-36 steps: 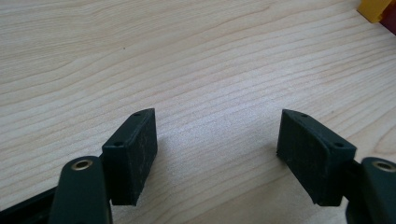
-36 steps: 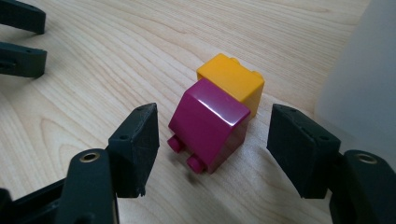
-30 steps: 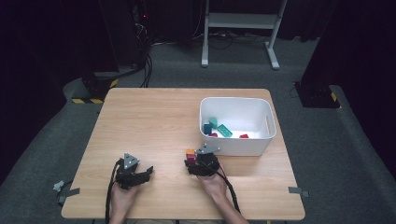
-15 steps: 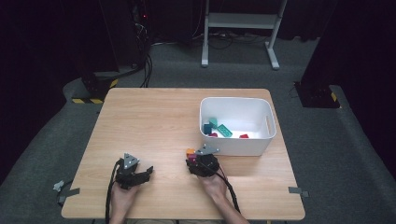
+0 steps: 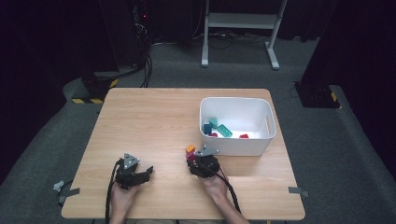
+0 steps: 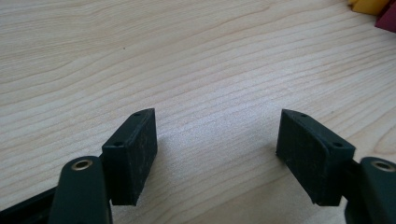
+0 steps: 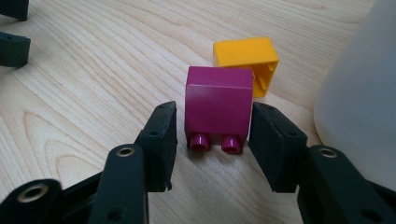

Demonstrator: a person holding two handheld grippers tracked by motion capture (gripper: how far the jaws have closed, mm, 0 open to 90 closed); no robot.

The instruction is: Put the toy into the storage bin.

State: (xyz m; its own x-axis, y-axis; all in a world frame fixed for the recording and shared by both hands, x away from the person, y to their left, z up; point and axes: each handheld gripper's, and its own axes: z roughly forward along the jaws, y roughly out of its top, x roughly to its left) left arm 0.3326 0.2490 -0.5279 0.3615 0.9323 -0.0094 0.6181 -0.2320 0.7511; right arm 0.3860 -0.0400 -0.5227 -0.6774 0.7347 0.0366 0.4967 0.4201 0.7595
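High view: wooden bench (image 5: 154, 121) seen from above, dark floor all round. White bin (image 5: 237, 145) on the right half of the bench, open at the top. Inside, toward its near-left corner, a few small blocks: a teal block (image 5: 224, 130) lying flat, a smaller teal piece (image 5: 213, 122) and a dark blue piece (image 5: 207, 128) beside it, two red bits (image 5: 243, 136) by the near wall. Rest of the bin floor bare white. Right claw (image 5: 191, 156) just outside the bin's near-left corner, held in a hand (image 5: 215, 183) coming in from the bottom edge, at a magenta block (image 5: 191, 158) with an orange block (image 5: 190, 149) just beyond it. Left claw (image 5: 148, 171) well to the left, low over bare wood.

Left gripper view: left claw (image 6: 217, 142) spread wide, nothing between the pads, only pale wood grain beneath. Corners of the orange block (image 6: 370, 5) and magenta block (image 6: 387, 21) at the top right edge.

Right gripper view: right claw (image 7: 212, 140) having just been closing, pads (image 7: 161, 135) now flanking the magenta block (image 7: 218, 106); a thin gap seems to remain on each side, so not clamped yet. Magenta block lying on its side on the bench, two studs (image 7: 214, 141) facing the camera. Orange block (image 7: 246, 58) touching behind it, hollow underside turned to the right. Curved white wall of the bin (image 7: 359, 107) near, at the right.
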